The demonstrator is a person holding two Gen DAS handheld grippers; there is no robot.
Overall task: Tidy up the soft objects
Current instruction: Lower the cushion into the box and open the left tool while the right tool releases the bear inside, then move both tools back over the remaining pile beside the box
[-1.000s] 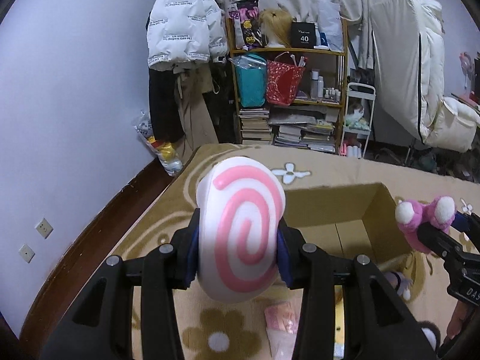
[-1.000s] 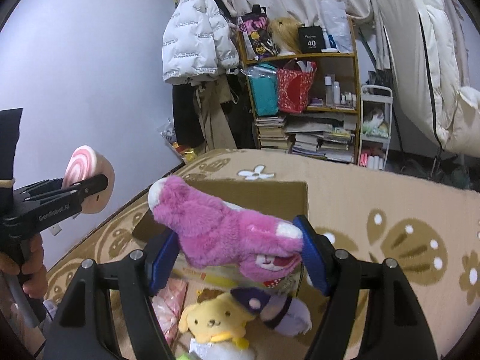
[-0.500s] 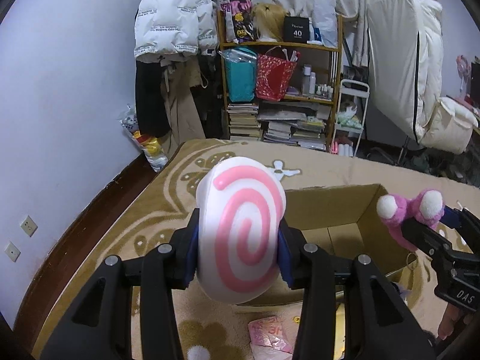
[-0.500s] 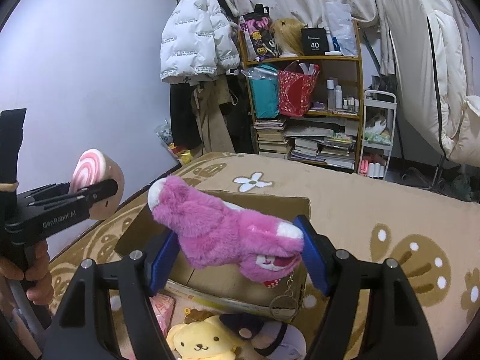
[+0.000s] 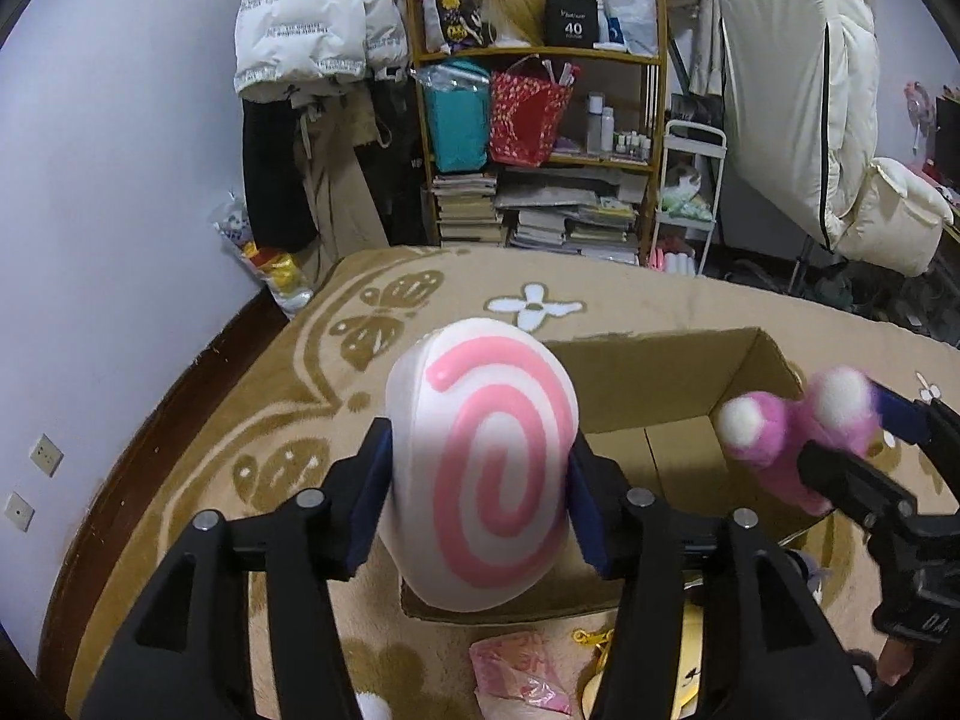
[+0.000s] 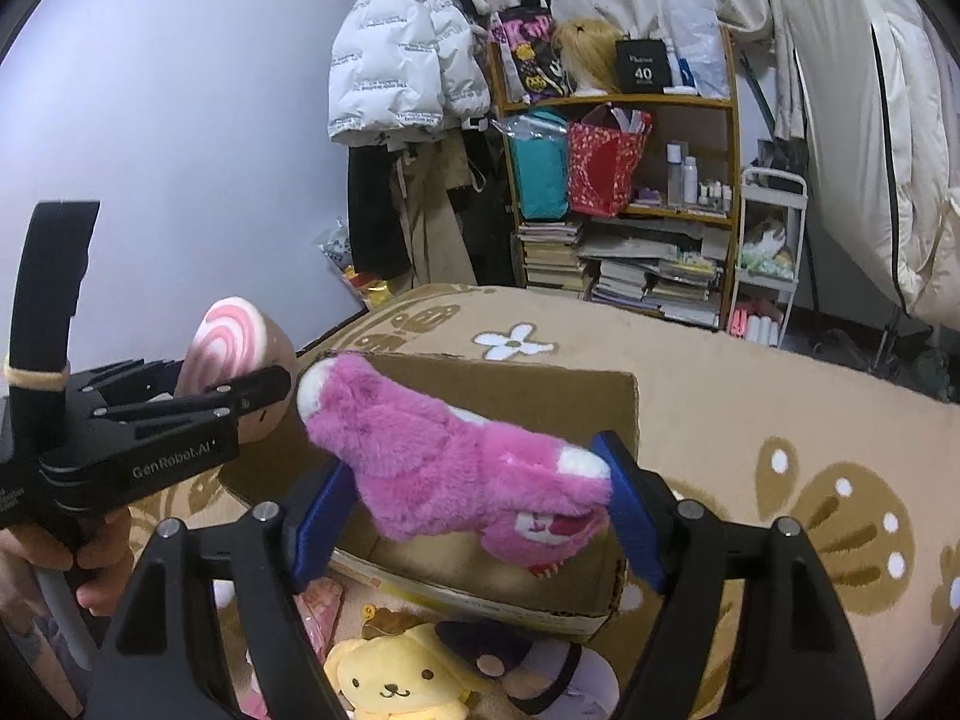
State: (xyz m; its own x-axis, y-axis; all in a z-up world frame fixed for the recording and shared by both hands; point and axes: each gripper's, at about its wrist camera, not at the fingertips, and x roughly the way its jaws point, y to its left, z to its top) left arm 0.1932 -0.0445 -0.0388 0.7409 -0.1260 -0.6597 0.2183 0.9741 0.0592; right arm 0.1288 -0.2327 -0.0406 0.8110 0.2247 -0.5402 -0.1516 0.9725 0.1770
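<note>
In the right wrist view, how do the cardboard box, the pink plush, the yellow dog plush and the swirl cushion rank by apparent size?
1. Cardboard box
2. Pink plush, enlarged by nearness
3. Yellow dog plush, partly cut off, so unsure
4. Swirl cushion, partly hidden

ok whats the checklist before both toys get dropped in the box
1. Swirl cushion between the left claw pads: ok, jaws opening with the pads still at its sides.
2. Pink plush between the right claw pads: ok, jaws opening, plush still spans them.
3. Cardboard box open on top: ok.
4. Pink plush over the box opening: ok.
5. Swirl cushion over the opening: cannot tell, it sits near the box's front left edge.
6. Room inside the box: ok, bare floor visible.
</note>
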